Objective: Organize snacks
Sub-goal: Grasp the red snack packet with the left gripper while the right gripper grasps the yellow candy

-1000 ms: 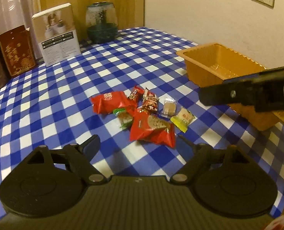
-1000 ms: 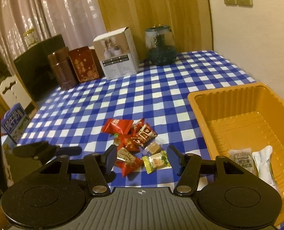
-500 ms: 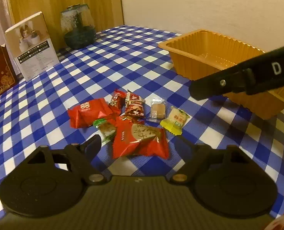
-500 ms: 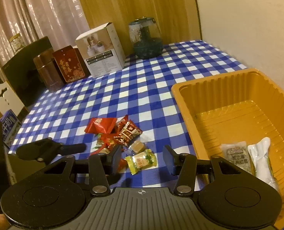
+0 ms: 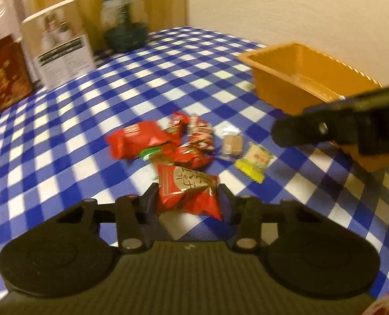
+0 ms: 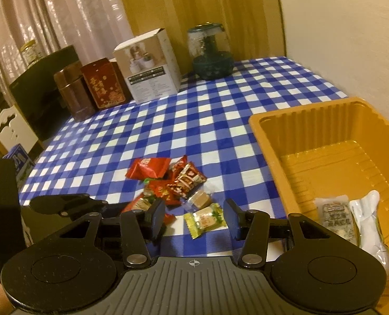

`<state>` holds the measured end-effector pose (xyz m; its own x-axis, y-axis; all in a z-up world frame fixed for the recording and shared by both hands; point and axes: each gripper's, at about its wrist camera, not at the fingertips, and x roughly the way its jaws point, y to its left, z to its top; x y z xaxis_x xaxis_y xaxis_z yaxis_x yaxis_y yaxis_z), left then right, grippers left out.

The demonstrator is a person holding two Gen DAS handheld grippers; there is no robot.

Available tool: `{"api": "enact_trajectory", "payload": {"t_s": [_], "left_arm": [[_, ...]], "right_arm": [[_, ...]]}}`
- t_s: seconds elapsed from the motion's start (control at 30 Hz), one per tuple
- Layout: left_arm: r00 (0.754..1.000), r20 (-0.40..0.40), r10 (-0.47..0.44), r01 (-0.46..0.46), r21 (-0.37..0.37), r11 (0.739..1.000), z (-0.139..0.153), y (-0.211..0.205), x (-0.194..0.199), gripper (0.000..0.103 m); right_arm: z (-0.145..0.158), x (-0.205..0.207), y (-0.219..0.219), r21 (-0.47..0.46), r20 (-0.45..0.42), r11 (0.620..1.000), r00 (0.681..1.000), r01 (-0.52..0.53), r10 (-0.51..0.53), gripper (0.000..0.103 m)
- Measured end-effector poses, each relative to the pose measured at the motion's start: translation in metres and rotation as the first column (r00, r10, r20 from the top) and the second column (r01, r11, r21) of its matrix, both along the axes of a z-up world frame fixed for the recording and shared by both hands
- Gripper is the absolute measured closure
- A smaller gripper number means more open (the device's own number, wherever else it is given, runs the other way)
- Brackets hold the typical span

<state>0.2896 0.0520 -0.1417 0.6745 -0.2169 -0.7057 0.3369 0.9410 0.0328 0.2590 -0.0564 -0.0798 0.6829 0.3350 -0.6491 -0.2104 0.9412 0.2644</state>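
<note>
My left gripper point(image 5: 188, 199) is closing its jaws on a red snack packet point(image 5: 188, 193) — the packet sits between the two fingers, both pads at its sides, its far end pointing toward the pile. My right gripper point(image 6: 194, 220) holds its jaws at a moderate gap with nothing clamped; a yellow-wrapped candy point(image 6: 205, 220) lies on the cloth between the fingertips, apart from both pads.

The remaining snacks lie in a loose pile point(image 6: 168, 178) on the blue-and-white checked tablecloth point(image 6: 194, 120), just beyond both grippers: a large red packet point(image 6: 148, 168) on the far left, smaller red wrappers in the middle, a clear-wrapped brown sweet point(image 6: 199, 199) on the near right.

The orange tray point(image 6: 262, 126) stands right of the pile, near the wall. Two packets already lie in its near end — a grey-brown one point(image 6: 336, 215) and a white one point(image 6: 365, 210), side by side.

At the far edge stand a white box point(image 6: 150, 65), a glass jar point(image 6: 210, 52) and a red tin point(image 6: 104, 86).
</note>
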Motion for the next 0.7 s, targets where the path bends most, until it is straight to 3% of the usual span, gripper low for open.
{"api": "enact_trajectory", "payload": {"t_s": [0.33,0.5,0.7], "left_arm": [[0.988,0.024,0.155,-0.153,-0.071,0.986,0.017,0.045,-0.008,0.060],[0.988,0.026,0.155,-0.152,-0.087,0.985,0.018,0.046,-0.007,0.060],[0.990,0.026,0.140,-0.137,-0.100,0.985,0.017,0.041,-0.009,0.060]], "right_arm": [[-0.024,0.002,0.030,-0.162,-0.005,0.984,0.997,-0.074,0.074,0.053],[-0.040,0.011,0.040,-0.239,-0.015,0.967,0.996,-0.087,0.086,0.052],[-0.046,0.027,0.039,-0.247,-0.018,0.967,0.998,-0.062,0.059,0.052]]}}
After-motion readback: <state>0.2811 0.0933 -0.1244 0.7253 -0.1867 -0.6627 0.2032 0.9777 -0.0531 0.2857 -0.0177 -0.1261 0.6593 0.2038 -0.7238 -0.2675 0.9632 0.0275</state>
